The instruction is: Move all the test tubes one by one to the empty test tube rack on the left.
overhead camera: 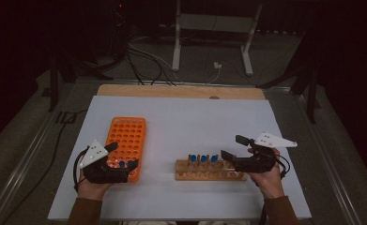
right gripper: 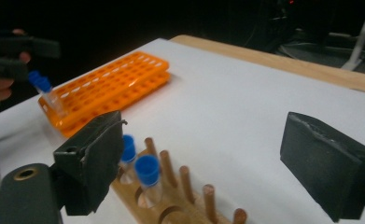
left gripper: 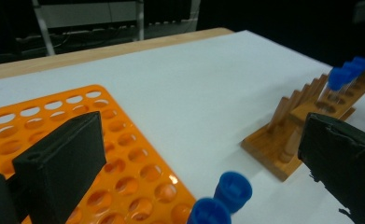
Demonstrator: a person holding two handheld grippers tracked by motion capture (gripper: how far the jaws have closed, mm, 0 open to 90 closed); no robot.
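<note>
Near the surface's front edge, the left gripper has its fingers spread wide, holding nothing, over two blue-capped clear tubes at the near end of one orange plastic perforated rack. The right gripper, fingers equally wide and empty, straddles one wooden peg rack bearing three blue-capped tubes.

One orange tube rack, one wooden rack, two blue-capped tubes standing in the orange rack, three blue-capped tubes in the wooden rack, two hand-held grippers, left, right
</note>
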